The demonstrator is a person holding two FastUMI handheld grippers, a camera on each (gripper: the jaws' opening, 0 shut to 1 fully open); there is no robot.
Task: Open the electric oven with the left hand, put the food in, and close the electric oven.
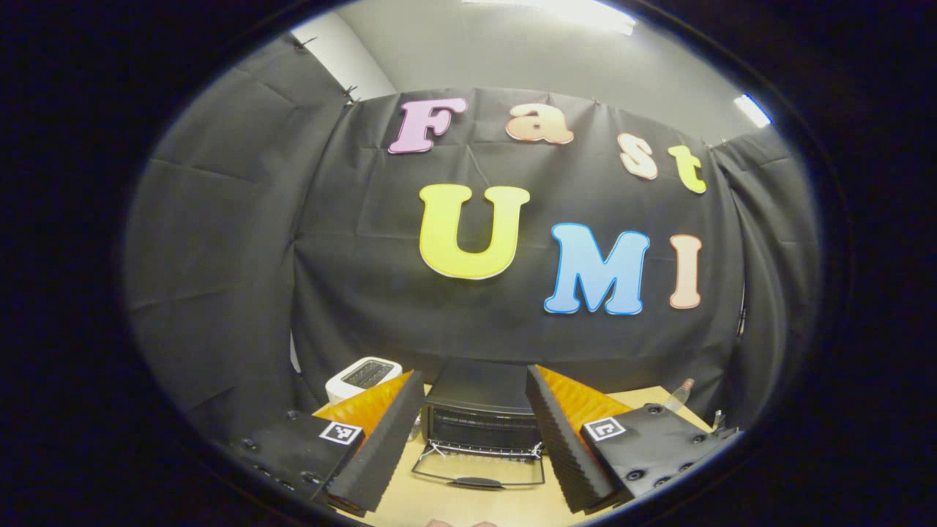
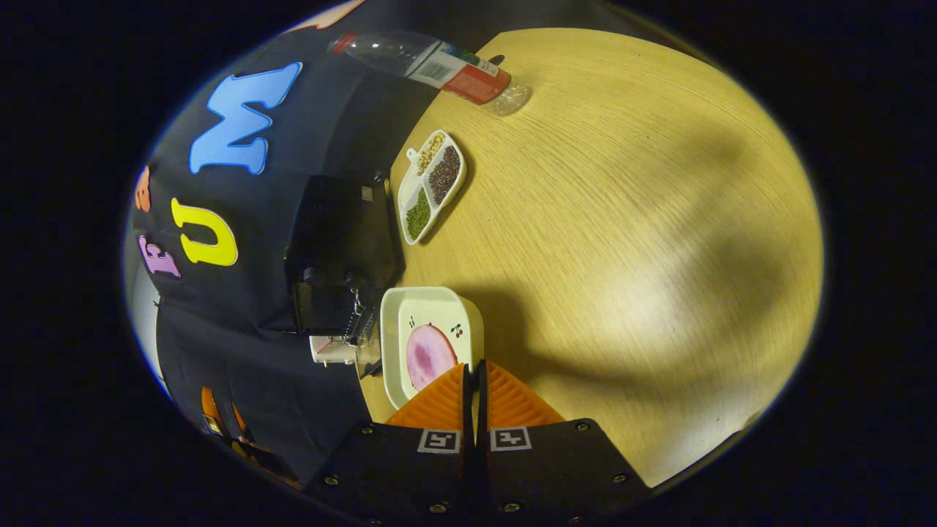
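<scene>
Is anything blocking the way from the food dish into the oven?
Nothing visible does. The oven has its door folded down flat on the table, so its mouth is open. The dish with the pink food sits right beside the oven.

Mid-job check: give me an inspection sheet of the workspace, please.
Surface: wooden table, shadowed in places.
Job's things: black electric oven, door folded down open; white tray with pink food beside it.
Clutter: white toaster; divided dish of beans; plastic bottle.
Grippers: left gripper open, facing the oven; right gripper closed at the tray's rim, grip unclear.
Cables: nothing seen.
Surroundings: black cloth wall.
</scene>
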